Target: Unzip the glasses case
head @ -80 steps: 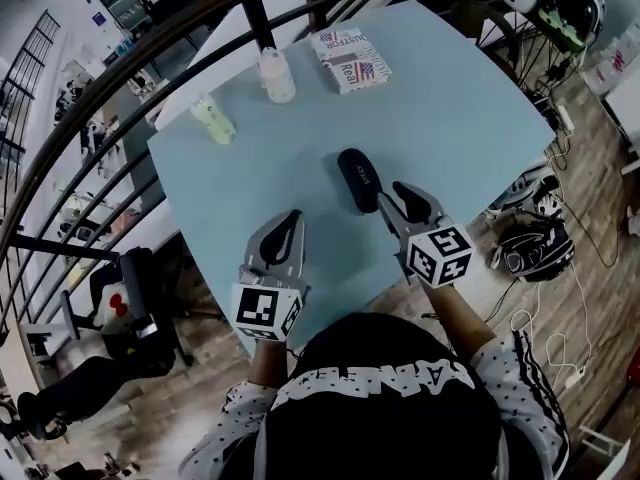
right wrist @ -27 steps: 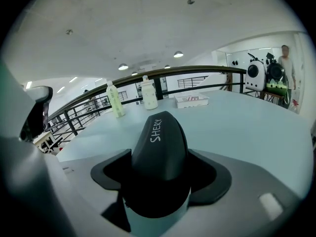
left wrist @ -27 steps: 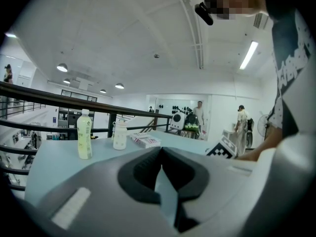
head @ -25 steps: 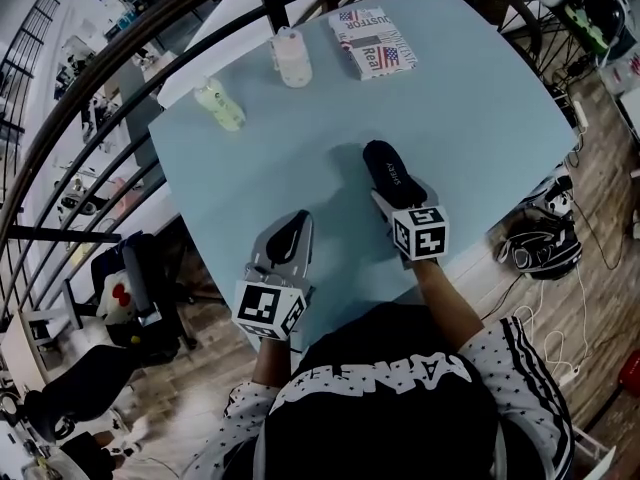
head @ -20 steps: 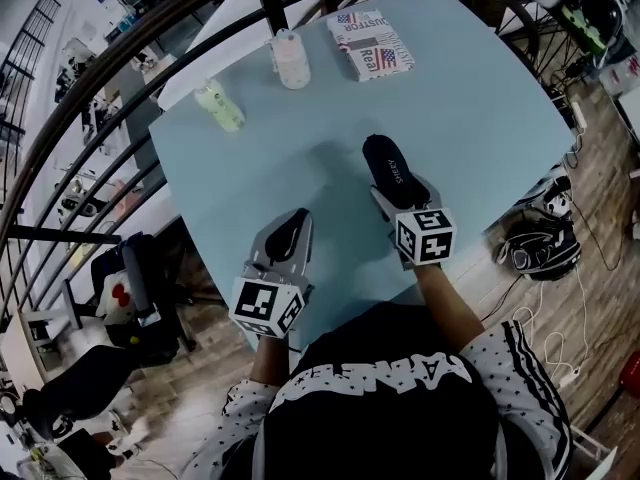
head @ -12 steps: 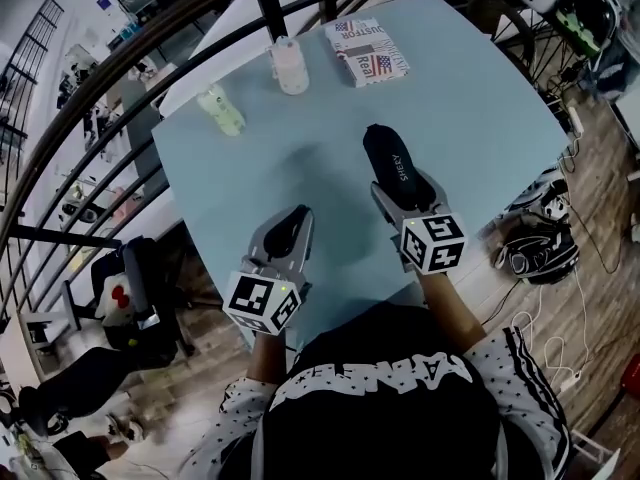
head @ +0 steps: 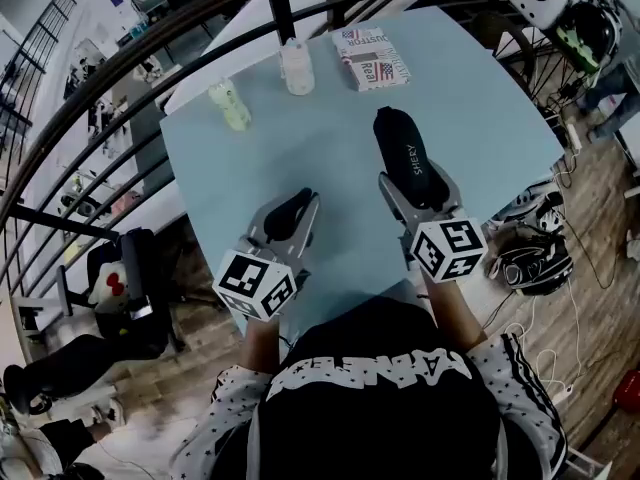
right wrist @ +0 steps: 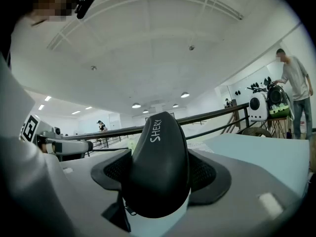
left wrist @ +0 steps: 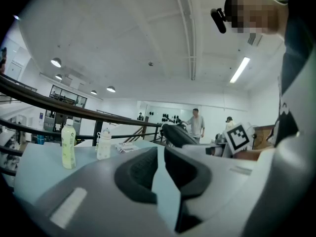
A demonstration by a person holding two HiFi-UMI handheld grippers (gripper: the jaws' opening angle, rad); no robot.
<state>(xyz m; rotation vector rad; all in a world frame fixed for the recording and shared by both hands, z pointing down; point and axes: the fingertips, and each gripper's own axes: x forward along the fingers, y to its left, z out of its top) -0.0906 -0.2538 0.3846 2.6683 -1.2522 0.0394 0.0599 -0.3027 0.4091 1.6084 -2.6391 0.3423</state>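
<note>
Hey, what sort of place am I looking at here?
Probably a workshop or lab, perhaps on a mezzanine: a light blue table by a black railing, a wooden floor with an office chair, and a person standing at equipment.

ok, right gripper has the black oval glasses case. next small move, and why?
The right gripper is shut on the black oval glasses case, which looks closed. The left gripper has its jaws apart and empty, off to one side. So probably swing the left gripper across to the case to start unzipping it.

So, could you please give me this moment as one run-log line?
right gripper: shut on glasses case | left gripper: open, empty | case: looks closed
</note>
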